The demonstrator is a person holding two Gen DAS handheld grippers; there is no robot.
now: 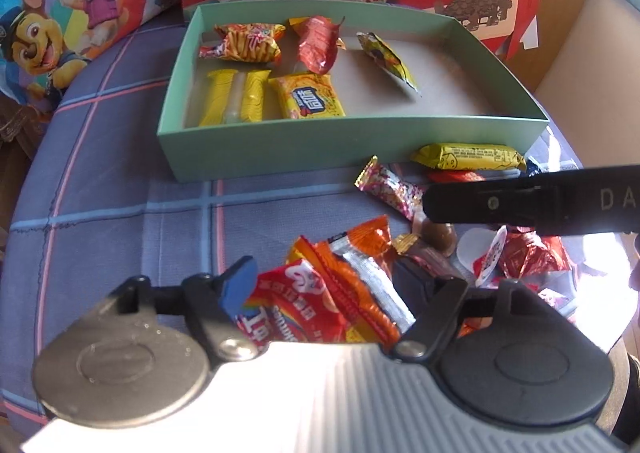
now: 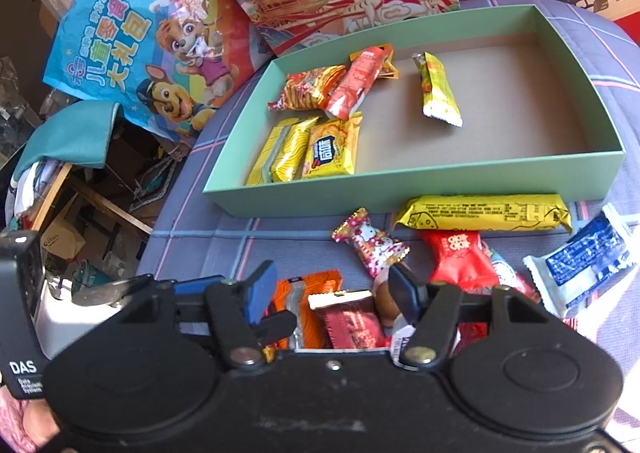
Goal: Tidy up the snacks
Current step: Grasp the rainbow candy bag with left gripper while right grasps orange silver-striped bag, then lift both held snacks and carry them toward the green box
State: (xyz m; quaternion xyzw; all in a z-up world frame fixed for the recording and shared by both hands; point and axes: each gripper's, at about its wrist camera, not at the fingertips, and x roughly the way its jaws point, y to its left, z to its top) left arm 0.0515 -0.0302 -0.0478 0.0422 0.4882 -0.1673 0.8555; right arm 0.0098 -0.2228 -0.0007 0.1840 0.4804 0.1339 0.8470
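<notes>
Grippers [image 1: 324,285] [image 2: 332,289] straddle snack pile [image 1: 360,285]; grip possibly incomplete.

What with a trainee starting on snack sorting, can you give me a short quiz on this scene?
1. How many snacks lie inside the green box?
2. True or false: the long yellow bar lies inside the box.
3. In the right wrist view, which lies farthest right on the cloth? A) blue-and-white packet B) pink candy C) long yellow bar

Key: 1) five. 2) False, it lies on the cloth just in front of the box. 3) A.
</notes>
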